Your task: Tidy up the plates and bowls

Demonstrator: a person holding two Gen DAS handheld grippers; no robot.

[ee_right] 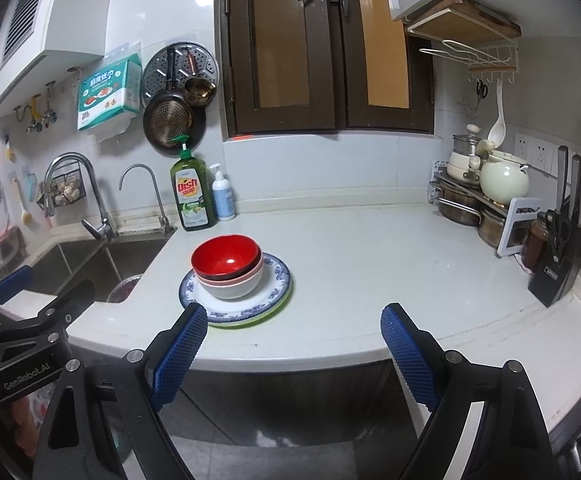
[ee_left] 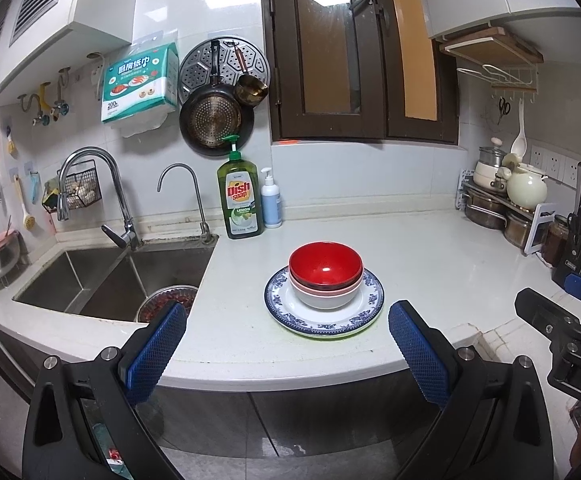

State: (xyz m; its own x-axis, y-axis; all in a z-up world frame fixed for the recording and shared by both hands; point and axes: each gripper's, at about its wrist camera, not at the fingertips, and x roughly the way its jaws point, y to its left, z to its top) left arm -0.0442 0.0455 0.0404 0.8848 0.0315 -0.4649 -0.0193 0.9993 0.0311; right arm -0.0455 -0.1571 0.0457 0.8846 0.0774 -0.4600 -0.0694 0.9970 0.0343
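Both the left hand-held gripper [ee_left: 288,342] and right hand-held gripper [ee_right: 294,344] gape wide and empty near the desk [ee_right: 370,264] edge, short of the nested bowls [ee_left: 325,276] stacked on plates [ee_left: 324,320].

You stand in home kitchen: steel sink [ee_left: 102,280] with faucet [ee_left: 90,184], dish soap bottle [ee_left: 239,196], pans hung on tiled wall [ee_left: 214,120], knife block [ee_right: 562,248], pots [ee_right: 486,188] racked at surface [ee_right: 370,264] corner.

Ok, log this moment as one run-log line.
left gripper: open, empty | right gripper: open, empty | red bowl: tops nested bowls on blue-rimmed plate | stack on counter beside sink
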